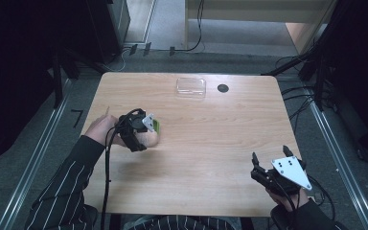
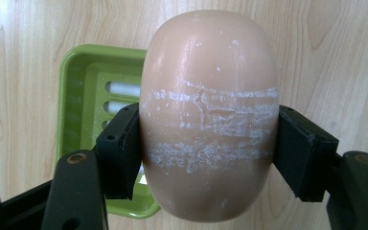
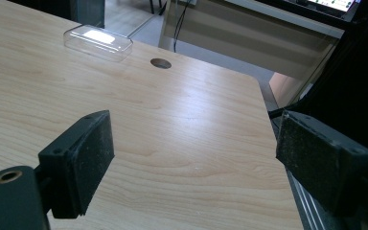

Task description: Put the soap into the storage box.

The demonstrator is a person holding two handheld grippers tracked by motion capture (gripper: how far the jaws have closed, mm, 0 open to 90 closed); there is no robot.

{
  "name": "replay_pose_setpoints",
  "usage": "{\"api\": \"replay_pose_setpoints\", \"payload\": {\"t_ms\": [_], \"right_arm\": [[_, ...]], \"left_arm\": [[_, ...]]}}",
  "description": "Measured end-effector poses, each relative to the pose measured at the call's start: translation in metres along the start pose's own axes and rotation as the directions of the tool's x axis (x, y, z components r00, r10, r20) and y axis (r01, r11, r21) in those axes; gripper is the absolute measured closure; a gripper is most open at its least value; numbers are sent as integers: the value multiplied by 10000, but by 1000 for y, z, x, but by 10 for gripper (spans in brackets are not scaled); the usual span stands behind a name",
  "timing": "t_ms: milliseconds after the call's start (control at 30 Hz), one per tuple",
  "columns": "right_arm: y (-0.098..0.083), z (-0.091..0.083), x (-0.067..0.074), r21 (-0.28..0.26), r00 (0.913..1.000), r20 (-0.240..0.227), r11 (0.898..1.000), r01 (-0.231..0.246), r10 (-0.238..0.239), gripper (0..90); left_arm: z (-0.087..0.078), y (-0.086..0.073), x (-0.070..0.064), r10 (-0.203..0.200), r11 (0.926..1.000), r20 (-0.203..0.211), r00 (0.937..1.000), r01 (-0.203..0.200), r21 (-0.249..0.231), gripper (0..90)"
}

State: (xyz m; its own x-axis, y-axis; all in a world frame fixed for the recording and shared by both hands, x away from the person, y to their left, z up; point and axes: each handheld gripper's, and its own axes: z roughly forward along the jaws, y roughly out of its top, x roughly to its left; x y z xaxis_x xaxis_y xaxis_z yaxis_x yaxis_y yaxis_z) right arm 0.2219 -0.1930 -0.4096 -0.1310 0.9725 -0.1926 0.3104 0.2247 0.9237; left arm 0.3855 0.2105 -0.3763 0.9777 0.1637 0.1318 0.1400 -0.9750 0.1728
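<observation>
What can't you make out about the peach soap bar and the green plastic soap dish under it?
- Green plastic soap dish: right part hidden in the left gripper view by the peach soap bar.
- Whether the bar touches the dish: unclear in either view.
- In the high view, the left gripper covers most of both.

A light wooden table (image 1: 211, 143) with rounded corners stands on a grey floor (image 1: 76, 91). A round cable hole (image 1: 223, 88) sits in the top near its 1 o'clock edge. Metal rails (image 1: 33, 158) run along the floor at 9 and 3 o'clock. Black cables (image 1: 199, 28) trail over the floor at 12 o'clock, below a pale beige cabinet (image 1: 258, 9). Dark stands (image 1: 57, 72) and equipment fill both far corners. Soft overhead light glints on the tabletop.
</observation>
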Motion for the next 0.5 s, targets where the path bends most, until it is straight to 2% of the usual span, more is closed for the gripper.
{"api": "replay_pose_setpoints", "payload": {"t_ms": [133, 433, 500], "right_arm": [[0, 0, 0, 7, 10000, -6, 10000, -16, 16, 136], [0, 0, 0, -10, 10000, 36, 10000, -4, 4, 136], [0, 0, 0, -10, 10000, 30, 10000, 5, -5, 136]], "left_arm": [[3, -1, 5, 46, 10000, 22, 10000, -46, 71, 337], [7, -8, 16, -187, 9998, 2, 9998, 187, -10, 337], [8, -8, 18, -131, 9999, 4, 9999, 131, 42, 337]]}}
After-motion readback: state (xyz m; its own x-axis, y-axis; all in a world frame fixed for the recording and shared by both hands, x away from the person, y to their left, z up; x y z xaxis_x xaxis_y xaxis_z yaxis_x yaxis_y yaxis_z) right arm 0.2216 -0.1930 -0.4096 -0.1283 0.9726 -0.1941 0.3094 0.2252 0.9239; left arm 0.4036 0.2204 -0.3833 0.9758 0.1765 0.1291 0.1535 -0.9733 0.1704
